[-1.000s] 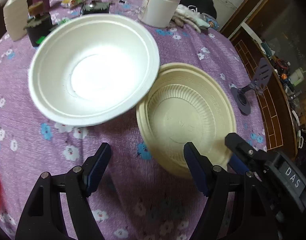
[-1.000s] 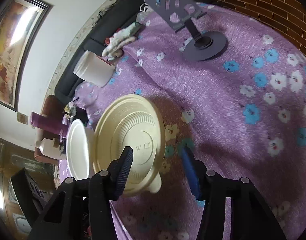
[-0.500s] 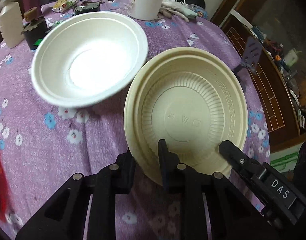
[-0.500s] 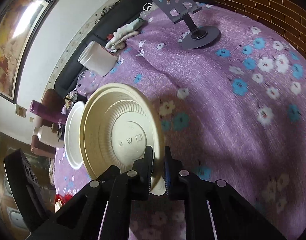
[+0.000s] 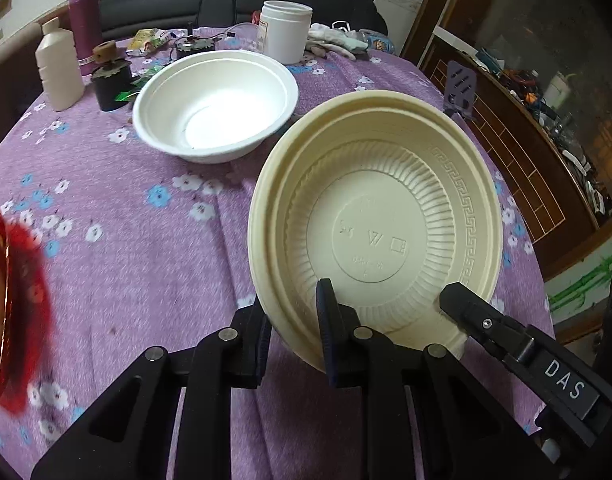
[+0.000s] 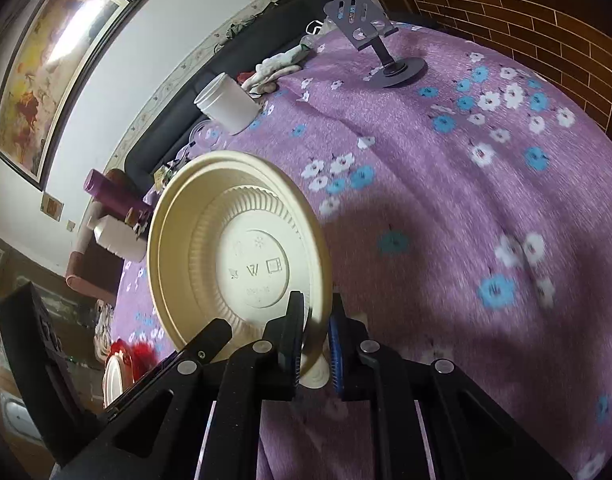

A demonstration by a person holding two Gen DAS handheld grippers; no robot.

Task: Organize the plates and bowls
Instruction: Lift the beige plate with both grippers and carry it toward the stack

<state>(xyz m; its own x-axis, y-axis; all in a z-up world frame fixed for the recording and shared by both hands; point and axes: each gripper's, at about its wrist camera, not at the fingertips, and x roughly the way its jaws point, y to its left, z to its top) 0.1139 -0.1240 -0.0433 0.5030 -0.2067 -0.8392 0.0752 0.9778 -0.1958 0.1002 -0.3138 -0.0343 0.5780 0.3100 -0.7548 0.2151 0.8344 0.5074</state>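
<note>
Gripping the cream plate (image 5: 390, 216) by its near rim, left tongs (image 5: 292, 320) are clamped on it, one pad outside, one inside; their jaws have just been closing, plate between them. Plate is tilted up, lifted off the purple flowered surface (image 5: 138, 264), inside facing the left camera. Far left of the left tongs, a blurred red item (image 5: 22, 304) at the frame edge. Ahead-left of them, white bowl (image 5: 216, 104) sits upright on the surface, apart from the plate. Beyond it: white bottle (image 5: 60, 70), white jar (image 5: 286, 32). Right tongs (image 6: 316, 328) also clamped on the same plate's (image 6: 234, 248) rim, underside facing their camera; jaws just closed on it. Ahead-right of them, a phone stand (image 6: 380, 54) on the surface.
</note>
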